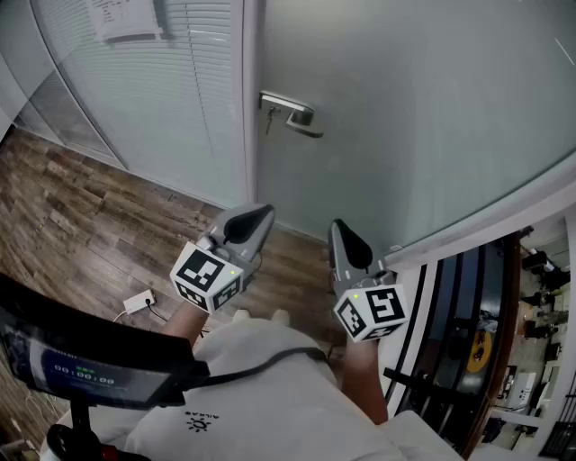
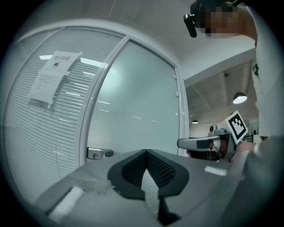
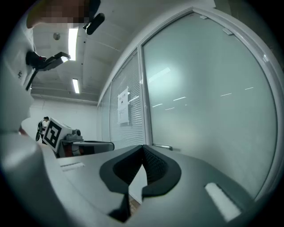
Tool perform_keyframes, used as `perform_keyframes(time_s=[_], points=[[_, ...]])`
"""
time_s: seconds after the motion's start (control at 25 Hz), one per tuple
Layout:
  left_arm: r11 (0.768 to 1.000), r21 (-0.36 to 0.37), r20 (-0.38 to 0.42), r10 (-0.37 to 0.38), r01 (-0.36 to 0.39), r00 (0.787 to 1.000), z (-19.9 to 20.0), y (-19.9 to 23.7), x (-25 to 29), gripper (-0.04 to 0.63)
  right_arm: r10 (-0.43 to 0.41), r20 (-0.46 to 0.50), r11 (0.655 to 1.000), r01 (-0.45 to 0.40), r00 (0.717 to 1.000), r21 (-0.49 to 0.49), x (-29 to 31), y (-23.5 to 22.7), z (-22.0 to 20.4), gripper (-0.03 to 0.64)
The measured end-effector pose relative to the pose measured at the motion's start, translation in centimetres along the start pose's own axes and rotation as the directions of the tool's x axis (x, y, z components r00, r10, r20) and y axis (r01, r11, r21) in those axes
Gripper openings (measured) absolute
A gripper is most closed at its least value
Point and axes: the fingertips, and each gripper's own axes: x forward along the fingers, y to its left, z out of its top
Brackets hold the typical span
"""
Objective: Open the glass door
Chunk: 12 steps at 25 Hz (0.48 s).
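Observation:
A frosted glass door stands shut ahead of me, with a metal lever handle near its left edge. The handle also shows in the left gripper view and the right gripper view. My left gripper is held level below the handle, well short of it, jaws shut with nothing between them. My right gripper hangs beside it to the right, also shut and empty. In the left gripper view the left gripper points at the door; in the right gripper view the right gripper does the same.
Left of the door is a glass panel with blinds and a paper notice. Wood floor lies below, with a small white plug and cable on it. A dark device with a display sits at lower left.

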Motion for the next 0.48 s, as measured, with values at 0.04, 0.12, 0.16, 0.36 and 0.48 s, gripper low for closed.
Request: perform_keyframes(time_s=[0.04,0.12,0.16,0.36,0.48], points=[[1.0,-0.001,0.001,0.001,-0.001,1.0,0.04,0.0,0.01,0.005,0.0,0.001,1.0,0.0,1.0,0.005,-0.05,-0.06,-0.02,0.008],[1.0,-0.002,0.002,0.002,-0.002,1.0,0.08,0.04,0.03,0.005,-0.001,0.009,1.0,0.001,1.0,0.024,-0.13,-0.22,0.01,0.008],[1.0,-0.003,0.001,0.003,-0.003,1.0,0.08,0.08,0.02,0.005,-0.002,0.018,0.999,0.002,1.0,0.039,-0.19,-0.32,0.06,0.008],[1.0,-0.013,-0.006,0.004,-0.004,1.0,-0.31,0.08,-0.23,0.005,0.006,0.025,0.997,-0.008,1.0,0.08,-0.3,-0.34,-0.23,0.008],[1.0,-0.018,-0.013,0.0,0.0,1.0,-0.76,-0.01,-0.3,0.005,0.033,0.01,0.996,-0.034,0.999,0.085,-0.09,0.17,-0.85,0.009]])
